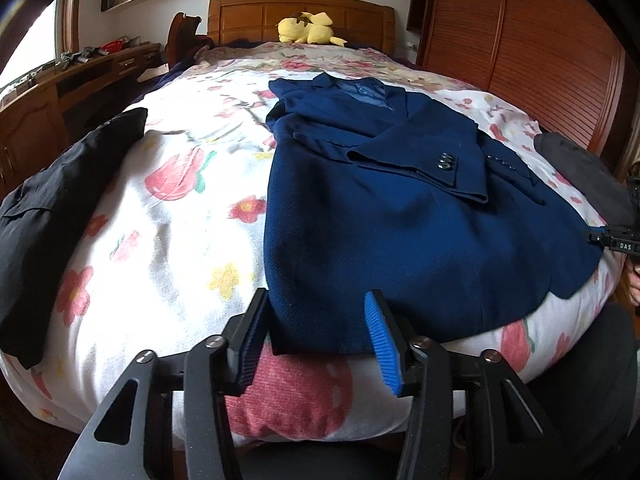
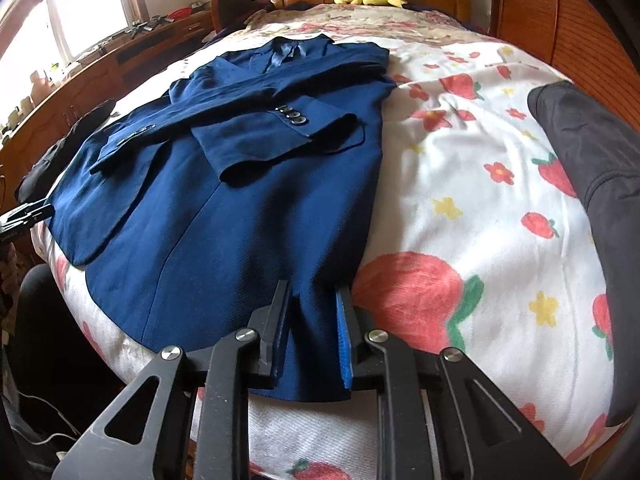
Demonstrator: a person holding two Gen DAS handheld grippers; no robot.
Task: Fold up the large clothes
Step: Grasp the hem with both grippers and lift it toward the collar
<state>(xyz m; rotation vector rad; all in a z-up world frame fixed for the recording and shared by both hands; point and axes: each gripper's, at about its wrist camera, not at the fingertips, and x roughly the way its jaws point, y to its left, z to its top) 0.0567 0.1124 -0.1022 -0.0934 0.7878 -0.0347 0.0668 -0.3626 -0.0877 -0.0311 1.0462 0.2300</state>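
Note:
A dark blue jacket (image 1: 400, 220) lies flat on the flowered bedspread (image 1: 172, 208), collar toward the headboard, both sleeves folded across its front. My left gripper (image 1: 316, 296) stands open over the near hem, straddling the hem's left corner; the cloth lies loose between the pads. In the right wrist view the jacket (image 2: 240, 220) runs off to the left, and my right gripper (image 2: 314, 288) is shut on the hem at its right corner, with creased cloth filling the narrow gap. Each gripper shows at the edge of the other view: the right gripper (image 1: 616, 240) and the left gripper (image 2: 24, 216).
A black garment (image 1: 60, 208) lies at the bed's left side and a dark grey one (image 2: 600, 184) at the right side. A yellow plush toy (image 1: 308, 30) rests by the wooden headboard (image 1: 240, 16). A wooden wardrobe (image 1: 540, 60) flanks the right, a desk (image 1: 60, 80) the left.

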